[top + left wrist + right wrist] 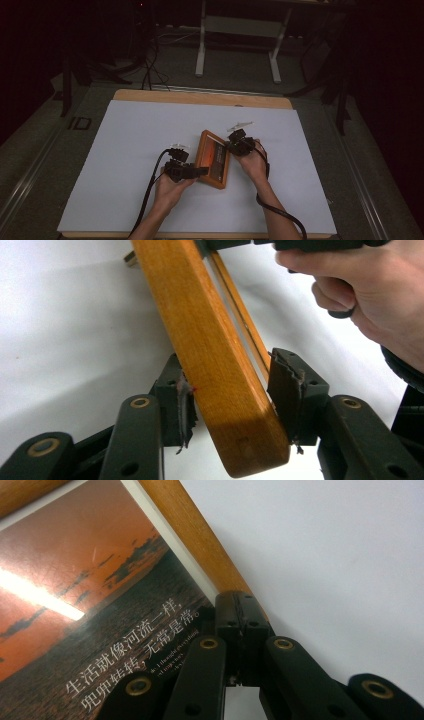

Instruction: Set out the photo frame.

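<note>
The wooden picture frame [213, 159] lies near the middle of the table [125, 150], a little toward the near edge, its long sides running from near to far and slightly slanted. It holds a print of an orange sunset over dark water with white Chinese lettering.

The left tongs [192, 171] reach in from the frame's near left corner; in the left gripper view the jaws stand partly open astride the wooden edge, one pad touching the wood, the other just off it. The right tongs [234, 142] sit at the frame's far right side, jaws pressed together at the wooden rail; whether they pinch anything I cannot tell.

The table is covered by a white sheet, with a bare wooden strip along the far edge. Wide open room lies left, right and beyond the frame. A small pale object [240, 125] lies just beyond the right tongs. Past the table, a dim grey floor carries a white stand [237, 40] and dark cables [150, 70].
</note>
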Motion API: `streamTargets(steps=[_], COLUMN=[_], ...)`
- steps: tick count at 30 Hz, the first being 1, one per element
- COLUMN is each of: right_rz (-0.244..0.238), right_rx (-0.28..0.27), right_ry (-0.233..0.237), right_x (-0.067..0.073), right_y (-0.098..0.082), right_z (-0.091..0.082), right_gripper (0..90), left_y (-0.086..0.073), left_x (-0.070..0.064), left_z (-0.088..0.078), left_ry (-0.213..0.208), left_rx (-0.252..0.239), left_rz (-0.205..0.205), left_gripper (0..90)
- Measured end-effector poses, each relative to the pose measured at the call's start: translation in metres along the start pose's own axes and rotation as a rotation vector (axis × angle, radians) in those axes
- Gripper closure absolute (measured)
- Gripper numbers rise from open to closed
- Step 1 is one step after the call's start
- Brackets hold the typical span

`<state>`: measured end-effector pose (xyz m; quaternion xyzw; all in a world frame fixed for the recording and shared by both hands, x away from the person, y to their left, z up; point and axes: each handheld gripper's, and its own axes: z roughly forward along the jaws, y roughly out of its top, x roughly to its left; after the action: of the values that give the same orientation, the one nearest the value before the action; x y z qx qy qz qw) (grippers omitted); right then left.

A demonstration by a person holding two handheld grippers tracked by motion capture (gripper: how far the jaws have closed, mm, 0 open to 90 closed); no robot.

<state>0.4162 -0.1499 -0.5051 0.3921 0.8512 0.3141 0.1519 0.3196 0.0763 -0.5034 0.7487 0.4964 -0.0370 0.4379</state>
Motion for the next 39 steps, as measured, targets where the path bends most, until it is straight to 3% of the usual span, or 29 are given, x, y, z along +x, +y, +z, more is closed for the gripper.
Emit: streamTargets(steps=[11,17,22,23,26,30,34,37,39], right_rz=[-0.025,-0.037,-0.066,-0.069,-0.085,-0.123,-0.157,-0.173,-0.184], right_rx=[-0.01,-0.088,-0.14,-0.153,-0.194,-0.211,-0.223,-0.218,-0.209], right_ry=[-0.011,-0.032,-0.043,-0.041,-0.015,-0.01,0.011,0.012,0.01], right_x=[-0.007,-0.016,-0.015,-0.014,-0.012,-0.008,-0.005,-0.005,-0.006], right_y=[-0.008,-0.012,-0.008,-0.007,-0.004,-0.002,-0.002,-0.002,-0.004], right_z=[-0.015,-0.049,-0.075,-0.08,-0.096,-0.112,-0.123,-0.126,-0.13], right_gripper=[87.1,80.6,76.9,76.7,75.7,74.3,74.1,74.0,74.0], left_y=[0.004,0.007,0.01,0.01,0.012,0.01,0.007,0.005,0.002], left_x=[-0.005,-0.016,-0.031,-0.031,-0.046,-0.066,-0.082,-0.086,-0.09], left_z=[0.004,0.005,0.006,0.006,0.009,0.012,0.015,0.016,0.016], left_ry=[0.014,0.036,0.062,0.062,0.075,0.11,0.14,0.137,0.126], left_rx=[-0.032,-0.058,-0.068,-0.068,-0.077,-0.084,-0.086,-0.091,-0.099], left_rz=[-0.006,0.036,0.124,0.124,0.193,0.316,0.409,0.443,0.499], left_gripper=[60.5,62.7,64.6,65.1,66.6,68.0,68.5,68.6,68.6])
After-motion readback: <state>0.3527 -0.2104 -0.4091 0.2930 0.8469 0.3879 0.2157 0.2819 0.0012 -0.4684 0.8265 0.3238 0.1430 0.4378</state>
